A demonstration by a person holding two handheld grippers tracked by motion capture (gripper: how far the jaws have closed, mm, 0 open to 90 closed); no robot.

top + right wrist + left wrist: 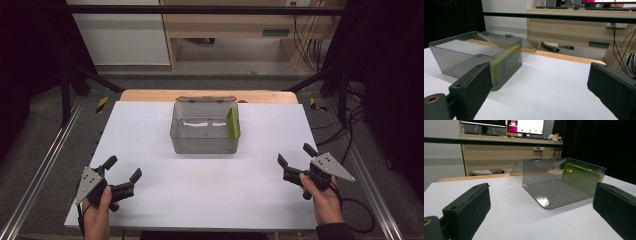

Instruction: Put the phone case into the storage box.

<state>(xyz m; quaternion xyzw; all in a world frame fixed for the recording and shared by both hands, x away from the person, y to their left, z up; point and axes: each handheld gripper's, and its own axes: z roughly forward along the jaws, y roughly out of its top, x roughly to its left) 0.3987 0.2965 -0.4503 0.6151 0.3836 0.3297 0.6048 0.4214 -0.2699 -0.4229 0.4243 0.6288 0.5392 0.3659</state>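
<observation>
Between the two claws, and farther out from the person than either, a smoky see-through box (204, 134) sits on the white table (150, 200) with its hinged lid (205, 99) thrown back behind it. Inside the box a green phone case (232, 123) stands on edge against the wall nearest the right claw, and something pale lies on the box floor, too blurred to name.

The left claw (123, 174) is held low over the near left part of the table, its jaws spread wide and gripping nothing. The left hand (97, 207) grips its handle from below. In the left gripper view the box (556, 182) lies ahead and a little to the right, well apart from the black pads (469, 207), and the green phone case (580, 178) shows through the tinted wall at the far side.

The right claw (296, 154) is held over the near right part of the table, its jaws also wide apart and empty, with the right hand (322, 197) wrapped around the handle and a cable (362, 212) trailing off the table edge. In the right gripper view the box (474, 55) stands ahead and to the left, clear of the pads (474, 90), and the phone case (504, 62) leans against the nearest wall. Both claws are well apart from the box and from each other.
</observation>
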